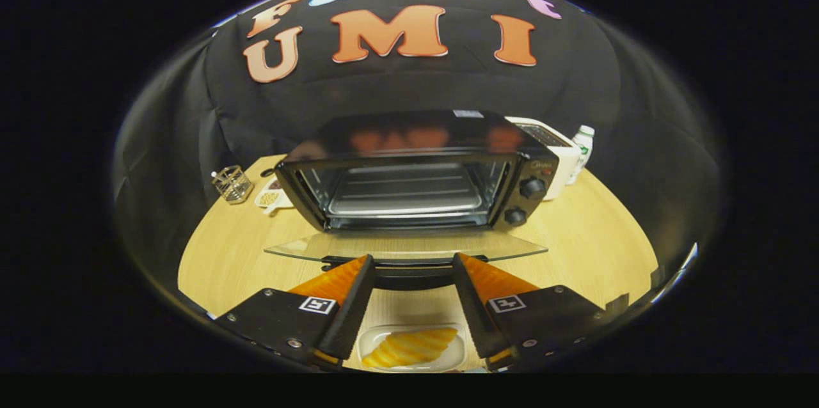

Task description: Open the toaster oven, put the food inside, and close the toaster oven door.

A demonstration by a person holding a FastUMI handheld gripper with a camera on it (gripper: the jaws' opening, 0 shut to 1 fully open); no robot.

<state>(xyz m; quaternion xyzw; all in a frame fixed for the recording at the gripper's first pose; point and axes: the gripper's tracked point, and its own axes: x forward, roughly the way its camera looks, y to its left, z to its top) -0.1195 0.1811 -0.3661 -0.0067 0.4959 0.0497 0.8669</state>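
Hand-held gripper (413,262) spread wide over food tray (411,348), toaster oven (416,171) open, branding illegible

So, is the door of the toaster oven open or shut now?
Open. The glass door of the toaster oven lies flat, the rack is exposed. The gripper jaws stand open.

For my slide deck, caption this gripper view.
Open tool above the tray of food, facing the toaster oven with its door down.

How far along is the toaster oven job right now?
Opening looks done: the toaster oven has its glass door folded down flat. Nothing is in hand; the gripper is open, with the food in its tray between the fingers. Loading and closing remain.
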